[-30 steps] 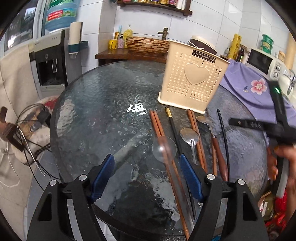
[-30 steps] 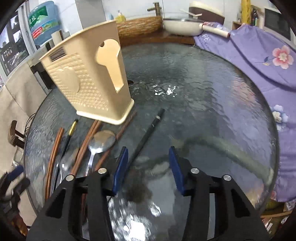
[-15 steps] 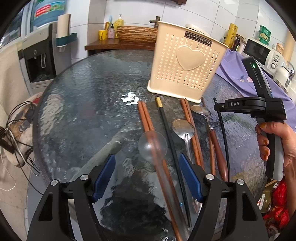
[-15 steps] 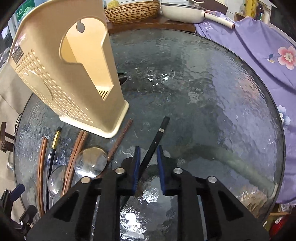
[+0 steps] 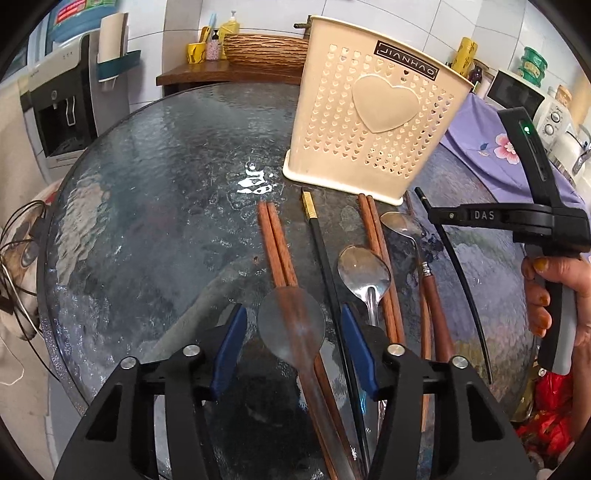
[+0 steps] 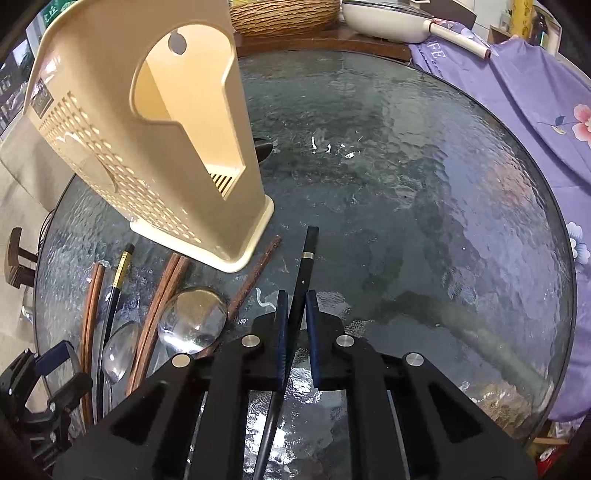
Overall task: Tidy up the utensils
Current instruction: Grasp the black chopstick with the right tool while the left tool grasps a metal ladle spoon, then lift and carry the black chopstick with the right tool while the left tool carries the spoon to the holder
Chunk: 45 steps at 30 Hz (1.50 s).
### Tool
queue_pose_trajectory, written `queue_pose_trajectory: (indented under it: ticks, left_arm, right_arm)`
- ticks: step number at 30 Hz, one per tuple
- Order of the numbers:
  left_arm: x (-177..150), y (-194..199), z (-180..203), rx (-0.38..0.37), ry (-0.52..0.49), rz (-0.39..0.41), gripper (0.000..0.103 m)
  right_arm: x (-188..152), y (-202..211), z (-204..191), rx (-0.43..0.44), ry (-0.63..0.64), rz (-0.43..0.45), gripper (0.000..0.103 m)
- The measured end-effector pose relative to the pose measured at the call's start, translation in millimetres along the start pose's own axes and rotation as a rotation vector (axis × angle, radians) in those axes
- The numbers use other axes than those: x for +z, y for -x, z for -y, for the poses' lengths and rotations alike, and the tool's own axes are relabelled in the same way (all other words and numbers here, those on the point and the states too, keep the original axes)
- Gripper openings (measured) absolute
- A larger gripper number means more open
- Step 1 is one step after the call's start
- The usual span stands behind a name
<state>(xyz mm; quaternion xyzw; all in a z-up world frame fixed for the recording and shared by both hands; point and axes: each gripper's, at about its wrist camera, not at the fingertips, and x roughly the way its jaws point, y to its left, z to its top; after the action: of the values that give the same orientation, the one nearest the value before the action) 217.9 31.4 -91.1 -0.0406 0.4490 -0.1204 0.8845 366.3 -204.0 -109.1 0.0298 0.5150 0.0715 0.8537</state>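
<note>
A cream utensil holder stands on the round glass table; it also shows in the right wrist view. In front of it lie brown chopsticks, a black gold-banded chopstick, metal spoons and a wooden-handled spoon. My left gripper is open, its fingers on either side of a clear spoon lying over the brown chopsticks. My right gripper is shut on a black chopstick, right of the holder.
A purple flowered cloth covers the counter to the right. A woven basket and a white pan sit on the wooden shelf behind. A water dispenser stands at the left. The table's right half holds nothing.
My right gripper has closed onto the black chopstick. My left gripper has moved forward and narrowed around the clear spoon.
</note>
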Motion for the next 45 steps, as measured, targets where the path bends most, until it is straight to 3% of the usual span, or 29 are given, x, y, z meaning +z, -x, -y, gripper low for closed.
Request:
queue_pose_trajectory:
  ticks: [4,14,19,32,36,45]
  left_arm:
    - [1.6,-2.1,3.5,-0.005,-0.003,-0.008,0.034]
    - [2.9,2.9,1.9,-0.002,-0.004,0.028,0.034]
    - [13.7,17.6,3.9,-0.012,-0.013,0.078,0.034]
    - [47.4,81.2,27.9,-0.019,-0.08,0.276,0.033]
    - [54.0,91.7,38.9,-0.004,-0.108,0.325,0.033]
    - [65.3,92.0,49.7,-0.02,-0.122,0.337,0.033]
  right_arm:
    - [-6.4,1.8,-2.4,0.0,0.021,0.007,0.01]
    - [-14.7,10.0,7.1,0.04,0.003,0.04,0.009]
    - [-19.7,38.6,13.1,0.066,-0.001,0.144,0.008]
    - [-52.1,173.0,18.6,0.126,0.081,0.492,0.008]
    - [-53.9,195.4,17.3,0.141,0.106,0.532,0.008]
    - [-42.1,208.8,15.2,0.208,0.102,0.535,0.008]
